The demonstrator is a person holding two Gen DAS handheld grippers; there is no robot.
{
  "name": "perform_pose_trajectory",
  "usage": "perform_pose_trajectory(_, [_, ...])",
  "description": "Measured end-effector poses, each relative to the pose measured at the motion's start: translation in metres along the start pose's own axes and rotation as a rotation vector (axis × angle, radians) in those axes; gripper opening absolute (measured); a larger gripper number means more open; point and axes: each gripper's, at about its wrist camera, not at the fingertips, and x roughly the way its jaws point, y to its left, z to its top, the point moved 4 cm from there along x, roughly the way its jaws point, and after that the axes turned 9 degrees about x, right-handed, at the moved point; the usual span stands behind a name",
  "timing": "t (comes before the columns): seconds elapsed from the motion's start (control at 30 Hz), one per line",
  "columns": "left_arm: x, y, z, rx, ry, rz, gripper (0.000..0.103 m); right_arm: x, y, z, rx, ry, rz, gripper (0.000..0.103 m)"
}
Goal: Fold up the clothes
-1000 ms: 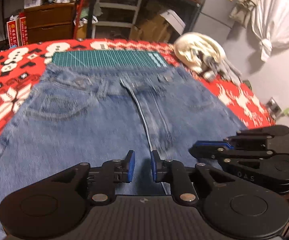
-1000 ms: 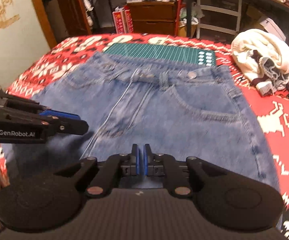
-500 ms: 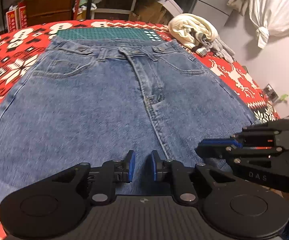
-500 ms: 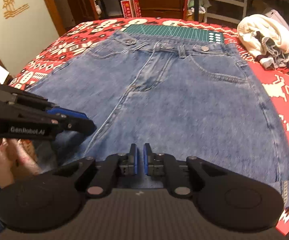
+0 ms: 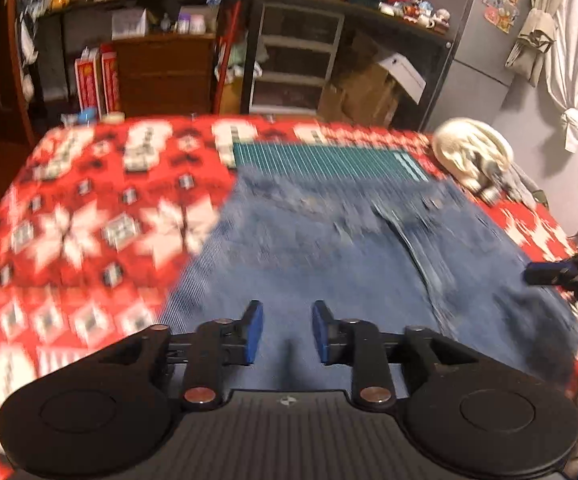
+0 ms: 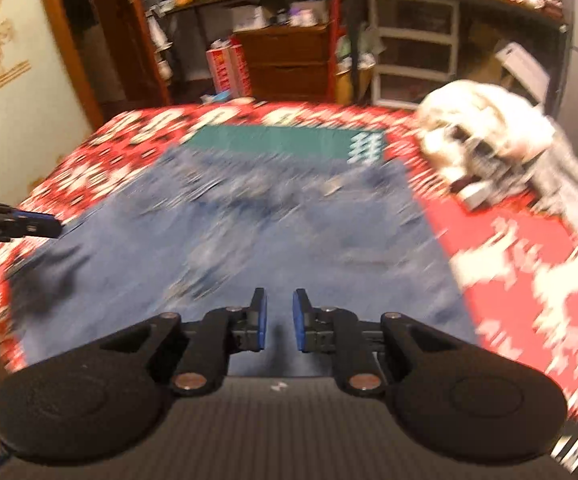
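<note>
Blue denim jeans (image 5: 361,264) lie spread flat on a red and white patterned blanket (image 5: 89,232), waistband at the far end just beside a green ribbed mat (image 5: 325,160). The left gripper (image 5: 287,334) hovers above the near denim, its blue-padded fingers (image 5: 253,332) apart and holding nothing. The right gripper (image 6: 279,320) hovers likewise over the jeans (image 6: 273,232), fingers parted and empty. A cream bundle of clothes (image 6: 489,136) sits on the blanket's right edge. Both views are motion-blurred.

Red patterned bed (image 5: 89,240) carries jeans (image 5: 349,264), apparently a green mat (image 5: 329,160).
</note>
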Motion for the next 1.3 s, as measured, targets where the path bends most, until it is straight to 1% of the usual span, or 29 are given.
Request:
perform_pose_trajectory(0.03, [0.007, 0.007, 0.009, 0.008, -0.008, 0.003, 0.033, 0.004, -0.009, 0.01, 0.009, -0.019, -0.015, 0.018])
perform_pose_trajectory(0.1, [0.026, 0.018, 0.027, 0.007, -0.015, -0.001, 0.041, 0.011, -0.027, 0.028, 0.044, -0.046, -0.036, 0.024])
perform_pose_trajectory(0.17, [0.047, 0.03, 0.041, -0.015, -0.005, 0.012, 0.041, 0.028, -0.044, 0.044, 0.074, -0.05, -0.053, 0.024])
perform_pose_trajectory(0.27, [0.078, 0.043, 0.057, -0.053, 0.007, -0.014, 0.041, 0.055, -0.067, 0.067, 0.111, -0.045, -0.079, 0.025])
perform_pose_trajectory(0.33, [0.095, 0.045, 0.064, -0.037, 0.02, -0.015, 0.041, 0.073, -0.077, 0.076, 0.114, -0.033, -0.095, 0.026])
perform_pose_trajectory(0.37, [0.101, 0.043, 0.067, -0.011, 0.029, -0.017, 0.041, 0.083, -0.082, 0.081, 0.116, -0.024, -0.105, 0.029])
perform_pose_trajectory(0.43, [0.113, 0.041, 0.071, 0.033, 0.046, -0.015, 0.041, 0.098, -0.086, 0.085, 0.125, -0.012, -0.113, 0.031])
perform_pose_trajectory(0.5, [0.125, 0.042, 0.074, 0.049, 0.062, -0.018, 0.041, 0.111, -0.093, 0.089, 0.144, 0.007, -0.098, 0.031])
perform_pose_trajectory(0.6, [0.136, 0.047, 0.078, 0.02, 0.064, -0.048, 0.047, 0.127, -0.096, 0.092, 0.15, 0.034, -0.082, 0.031])
perform_pose_trajectory(0.73, [0.143, 0.048, 0.082, 0.025, 0.06, -0.081, 0.048, 0.136, -0.096, 0.094, 0.159, 0.047, -0.054, 0.031])
perform_pose_trajectory(0.83, [0.146, 0.049, 0.084, 0.03, 0.051, -0.1, 0.044, 0.137, -0.093, 0.095, 0.139, 0.048, -0.043, 0.024])
perform_pose_trajectory(0.9, [0.144, 0.049, 0.084, 0.034, 0.04, -0.105, 0.035, 0.136, -0.088, 0.093, 0.108, 0.046, -0.053, 0.012])
perform_pose_trajectory(0.93, [0.141, 0.05, 0.086, 0.031, 0.031, -0.098, 0.027, 0.133, -0.085, 0.093, 0.095, 0.038, -0.058, 0.011])
perform_pose_trajectory(0.97, [0.137, 0.051, 0.087, 0.027, 0.021, -0.092, 0.011, 0.129, -0.082, 0.093, 0.083, 0.028, -0.062, 0.008])
perform_pose_trajectory(1.07, [0.125, 0.054, 0.091, 0.018, -0.008, -0.073, 0.009, 0.114, -0.071, 0.097, 0.066, -0.018, -0.05, 0.006])
perform_pose_trajectory(1.17, [0.119, 0.053, 0.101, 0.038, -0.028, -0.051, 0.009, 0.103, -0.064, 0.106, 0.069, -0.05, -0.041, 0.006])
perform_pose_trajectory(1.3, [0.122, 0.055, 0.116, 0.067, -0.049, -0.015, 0.009, 0.105, -0.06, 0.125, 0.072, -0.076, -0.051, 0.006])
